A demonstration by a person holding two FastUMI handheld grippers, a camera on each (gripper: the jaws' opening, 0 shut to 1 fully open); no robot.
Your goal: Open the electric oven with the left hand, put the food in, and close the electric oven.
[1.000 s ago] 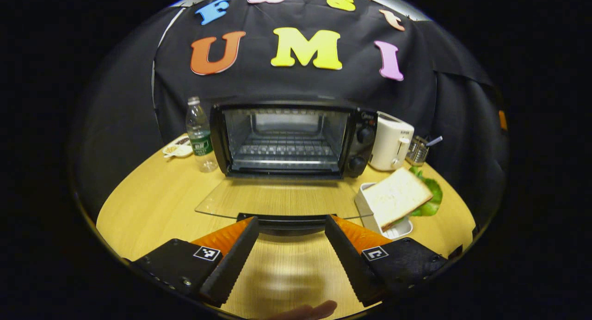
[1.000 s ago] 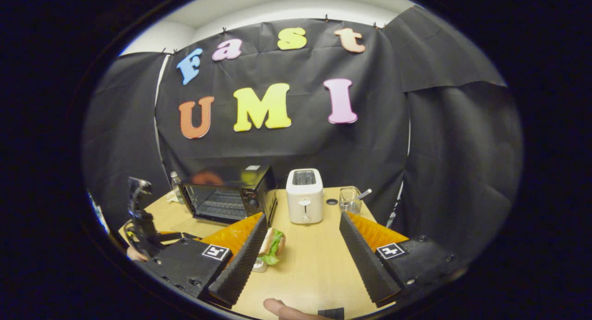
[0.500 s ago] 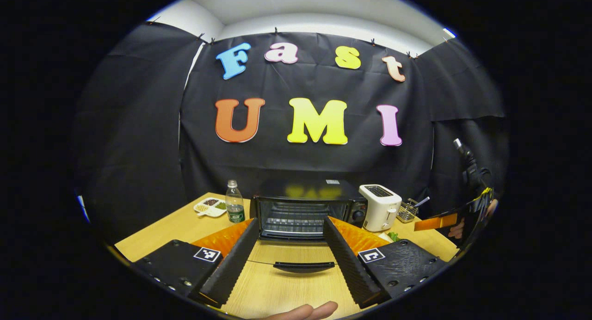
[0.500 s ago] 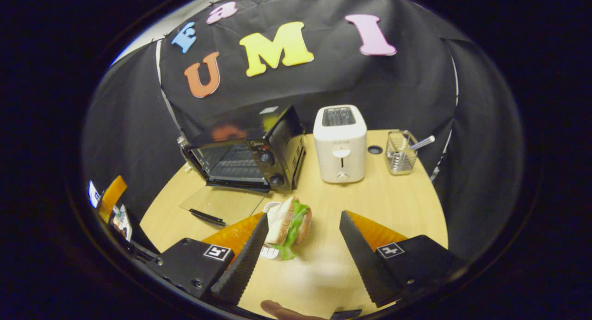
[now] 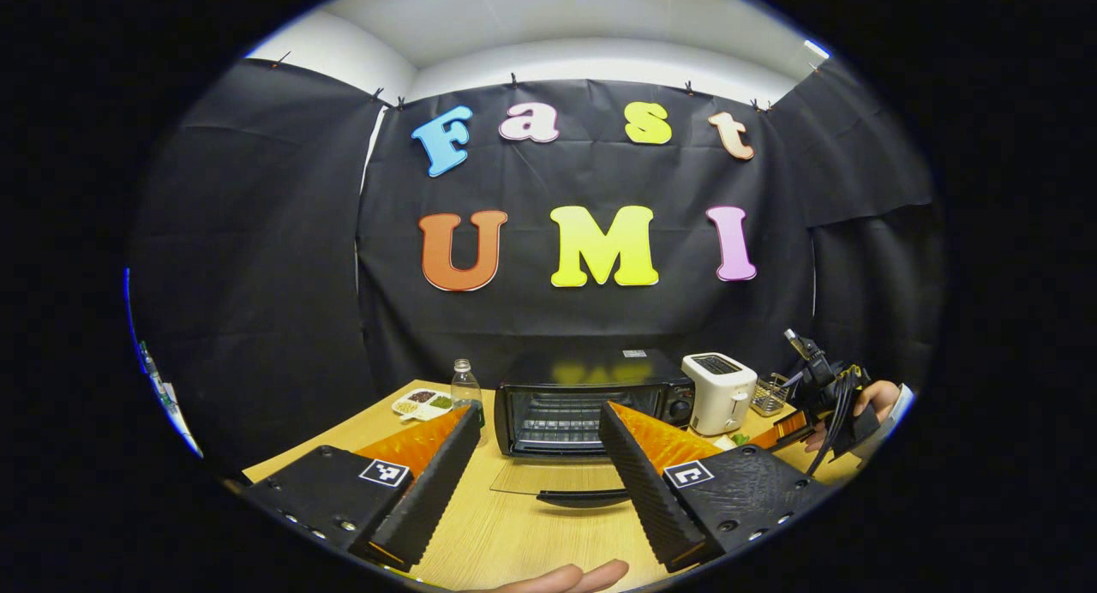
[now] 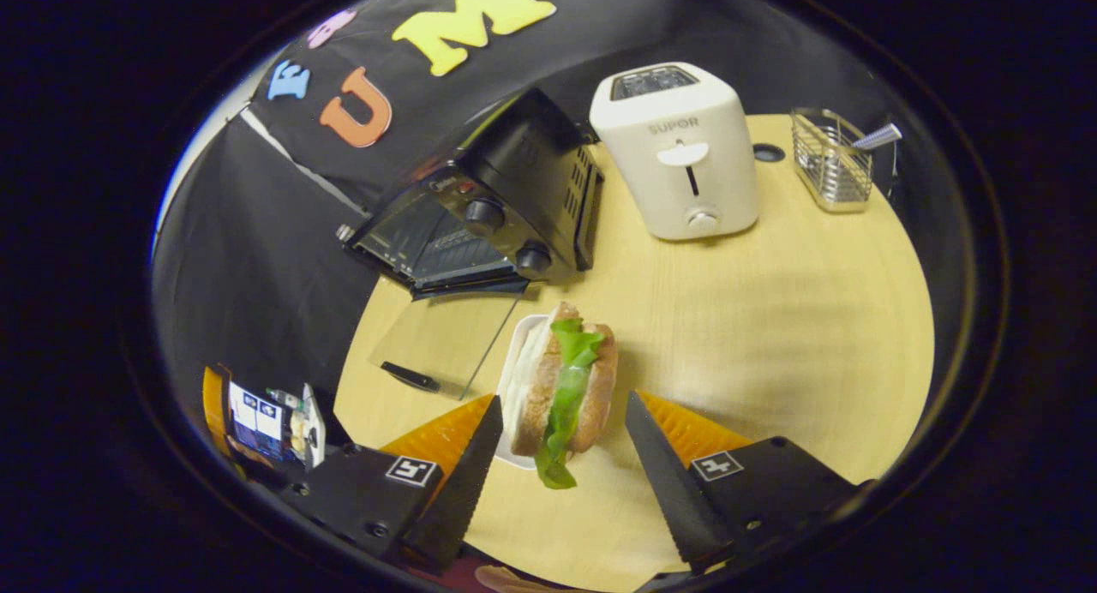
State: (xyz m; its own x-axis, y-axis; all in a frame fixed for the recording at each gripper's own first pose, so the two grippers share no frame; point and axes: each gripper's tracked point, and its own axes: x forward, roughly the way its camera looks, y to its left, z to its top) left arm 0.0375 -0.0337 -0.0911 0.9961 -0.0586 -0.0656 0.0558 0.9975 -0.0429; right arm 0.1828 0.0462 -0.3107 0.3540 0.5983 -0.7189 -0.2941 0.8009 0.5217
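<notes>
Oven door down, sandwich waiting.
Right gripper spread wide around sandwich, seemingly not touching; left gripper released, oven at twelve o'clock.

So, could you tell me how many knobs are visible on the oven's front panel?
2: an upper knob and a lower knob, one above the other on the oven panel beside the open door.

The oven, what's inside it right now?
The oven stands with its glass door folded down flat on the table. Inside, a bare wire rack shows, no food on it. The sandwich lies outside on a white dish. The rear corners are too dark to judge.
</notes>
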